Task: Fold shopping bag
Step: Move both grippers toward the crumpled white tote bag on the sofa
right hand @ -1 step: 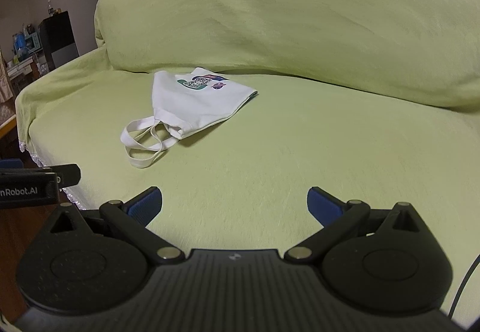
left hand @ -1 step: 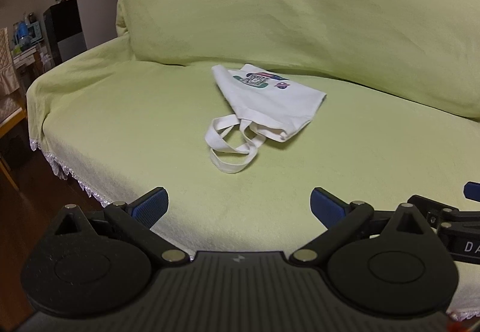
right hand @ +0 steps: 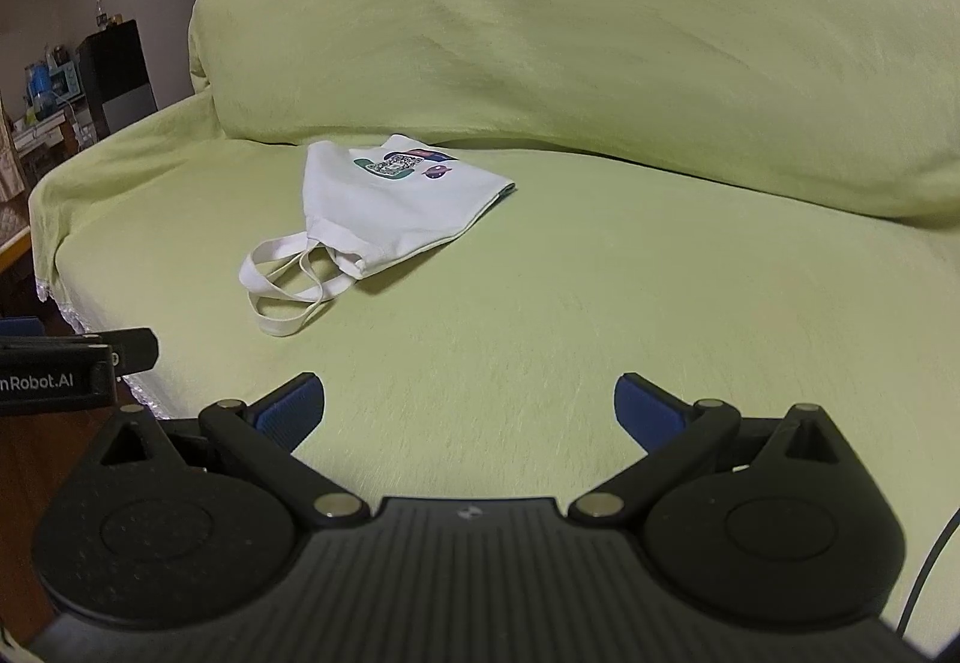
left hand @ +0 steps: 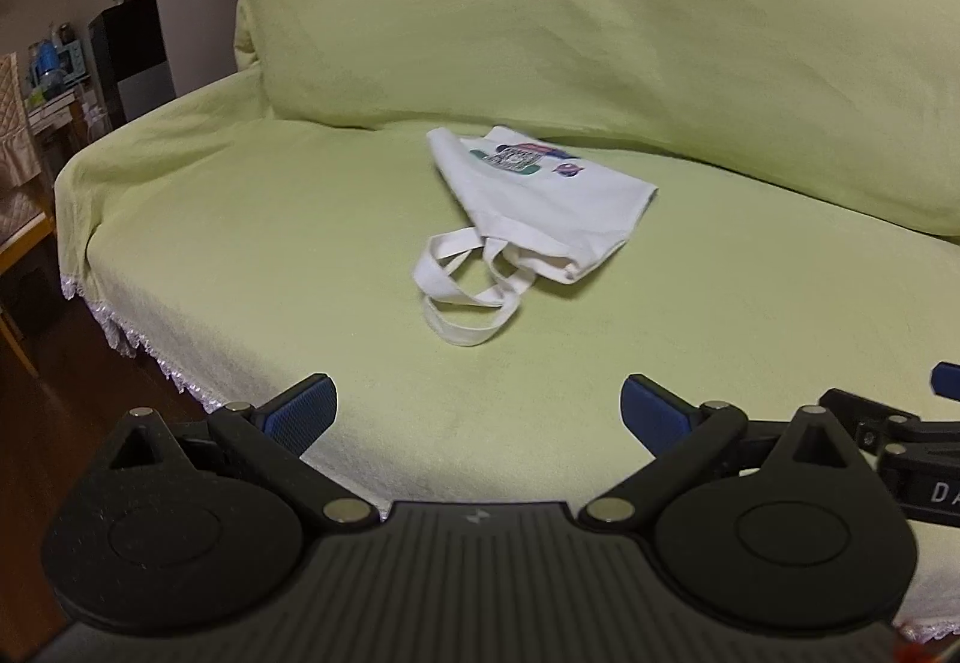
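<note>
While both claws hang back over the front edge of the sofa, nothing is being gripped. Far left, past the sofa's arm, stands a tall black cabinet (left hand: 135,57) against the wall. The pale green cloth-covered sofa (left hand: 660,303) fills the rest of the room before me, its lace trim hanging at the near left corner.

The left claw (left hand: 477,414) is spread wide, its blue pads well apart and empty. Beyond it, about the middle of the seat, lies the white fabric shopping bag with a coloured print (left hand: 540,201). It rests flat, its printed end toward the backrest and its mouth toward me, with the two white strap handles (left hand: 462,291) looped loosely on the cushion in front of it. Further right, the right claw (right hand: 468,405) is likewise spread wide and holds nothing; from its view the bag (right hand: 396,201) sits off to the left, well apart from both claws.

I judge the bag looks laid out whole, without a clear crease across it, so it does not lie folded as the task wants; yet whether one fold already lies in it I cannot tell. Folding it further would call for both claws to reach forward to the cloth and take edges or corners cleanly, minding the loose handles.
</note>
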Demonstrator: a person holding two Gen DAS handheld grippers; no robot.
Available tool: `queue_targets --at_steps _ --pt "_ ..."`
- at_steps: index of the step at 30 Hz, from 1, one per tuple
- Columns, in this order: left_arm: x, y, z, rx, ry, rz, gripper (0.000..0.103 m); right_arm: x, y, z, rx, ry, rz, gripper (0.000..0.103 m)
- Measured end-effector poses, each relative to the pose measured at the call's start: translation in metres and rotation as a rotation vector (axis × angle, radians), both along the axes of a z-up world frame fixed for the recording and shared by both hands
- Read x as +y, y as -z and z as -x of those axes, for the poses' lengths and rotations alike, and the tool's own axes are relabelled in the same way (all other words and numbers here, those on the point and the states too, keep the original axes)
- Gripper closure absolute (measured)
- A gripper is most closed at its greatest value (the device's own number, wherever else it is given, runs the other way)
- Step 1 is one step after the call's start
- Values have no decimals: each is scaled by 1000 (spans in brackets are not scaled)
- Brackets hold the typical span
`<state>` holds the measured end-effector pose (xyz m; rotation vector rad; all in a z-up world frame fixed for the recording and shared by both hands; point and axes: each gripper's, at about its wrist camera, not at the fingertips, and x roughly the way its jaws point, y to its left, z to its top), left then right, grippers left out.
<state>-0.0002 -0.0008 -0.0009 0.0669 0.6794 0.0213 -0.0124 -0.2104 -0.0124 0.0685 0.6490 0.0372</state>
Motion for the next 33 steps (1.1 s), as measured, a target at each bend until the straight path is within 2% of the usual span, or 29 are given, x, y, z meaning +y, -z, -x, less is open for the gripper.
queue_targets --at_steps 3,5,6,8,10,11,21,27,33 --pt "-1 4 3 9 16 -2 1 -1 2 0 13 -4 4 1" --pt "15 9 4 26 7 63 1 3 5 -10 54 -4 29 1" --pt "21 12 -3 51 0 72 1 4 4 -9 50 -6 38 1" --pt "24 18 -16 91 -18 57 1 13 3 -8 43 -8 60 1" --pt "25 20 -18 75 -30 25 2 13 1 -33 82 -10 42 1" --pt "24 20 -18 65 -39 16 1 13 4 -35 72 -14 36 1" --pt "48 14 -22 60 -98 19 1 31 17 -57 45 -62 21 1" --pt "54 6 -19 60 -109 28 1 31 8 -54 12 -88 9 1" --pt "42 -1 -9 44 -136 -26 1 28 1 -59 -6 -95 0 1"
